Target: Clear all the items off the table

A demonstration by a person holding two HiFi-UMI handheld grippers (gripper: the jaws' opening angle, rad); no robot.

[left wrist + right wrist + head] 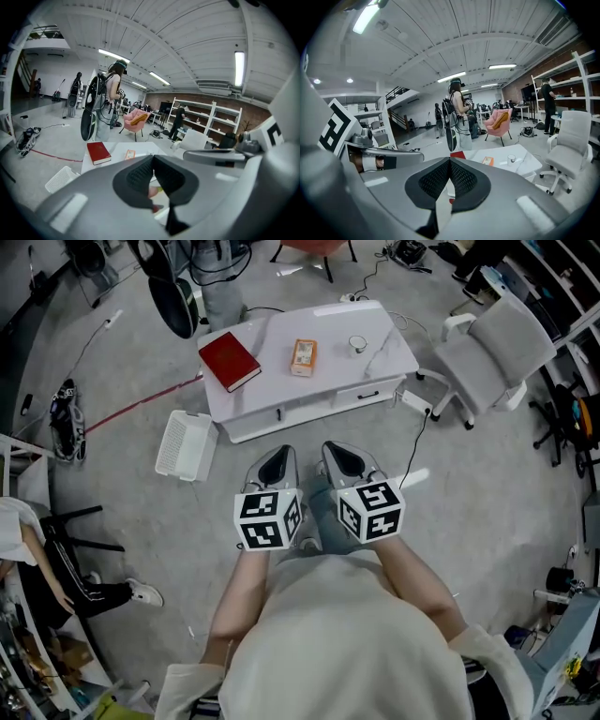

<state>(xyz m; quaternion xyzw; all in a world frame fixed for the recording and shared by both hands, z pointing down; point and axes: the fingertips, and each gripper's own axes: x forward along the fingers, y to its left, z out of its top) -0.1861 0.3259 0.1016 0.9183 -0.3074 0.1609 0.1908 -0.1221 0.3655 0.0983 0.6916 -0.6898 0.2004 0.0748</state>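
Note:
A low white table (pixel 384 360) stands ahead of me on the floor. On it lie a red book (pixel 229 360) at the left, a small orange box (pixel 303 356) in the middle and a small clear cup (pixel 357 344) to the right. My left gripper (pixel 277 465) and right gripper (pixel 343 461) hang side by side short of the table's near edge, both shut with nothing in them. The left gripper view has the red book (pixel 98 153) and orange box (pixel 129 153) beyond its shut gripper (pixel 153 159). The right gripper view shows the orange box (pixel 488 161) and cup (pixel 511 159) past its shut gripper (pixel 450 161).
A white slatted basket (pixel 185 444) lies on the floor at the table's left front corner. A white office chair (pixel 497 352) stands right of the table. Cables run over the floor behind it. A person with a backpack (pixel 110 101) stands beyond the table.

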